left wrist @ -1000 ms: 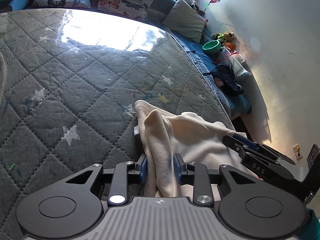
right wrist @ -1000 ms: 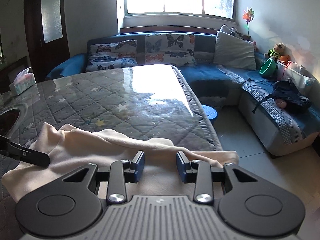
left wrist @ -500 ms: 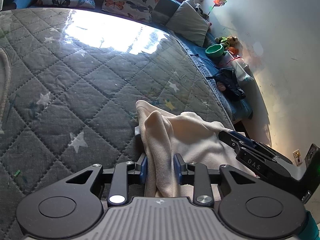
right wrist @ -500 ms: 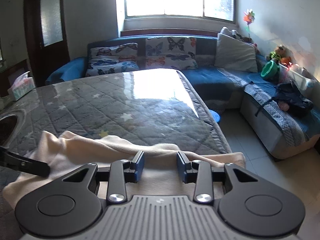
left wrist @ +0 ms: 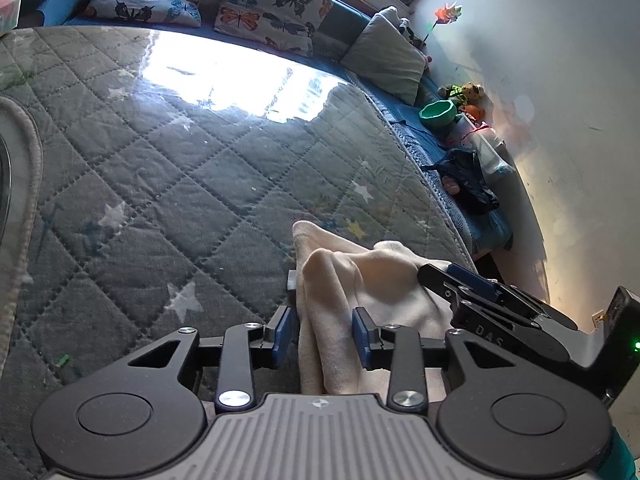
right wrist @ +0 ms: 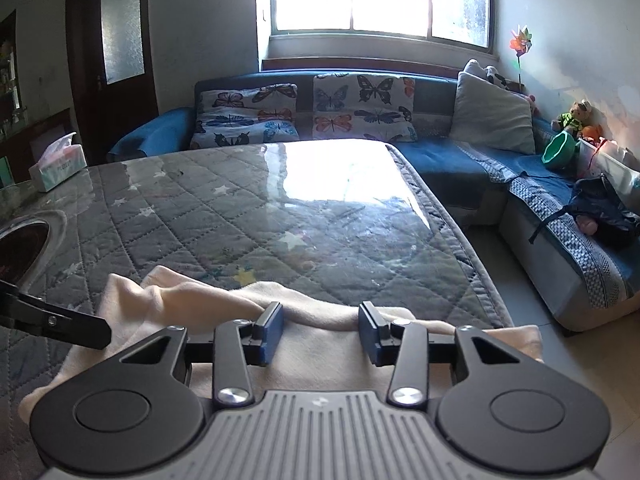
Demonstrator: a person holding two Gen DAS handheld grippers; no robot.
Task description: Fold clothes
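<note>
Cream cloth (left wrist: 372, 280) lies bunched at the near edge of the quilted table (left wrist: 160, 184). My left gripper (left wrist: 322, 336) and right gripper (right wrist: 320, 330) are both opening, pads clear of the cloth lying between them.

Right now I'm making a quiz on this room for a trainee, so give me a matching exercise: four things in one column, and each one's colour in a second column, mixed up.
Things:
1. garment
2. bowl on the sofa
3. quilted cover
4. pads on the fingers

Colours:
A. green
B. grey with stars
C. cream
D. blue

Pairs: 1-C, 2-A, 3-B, 4-D
</note>
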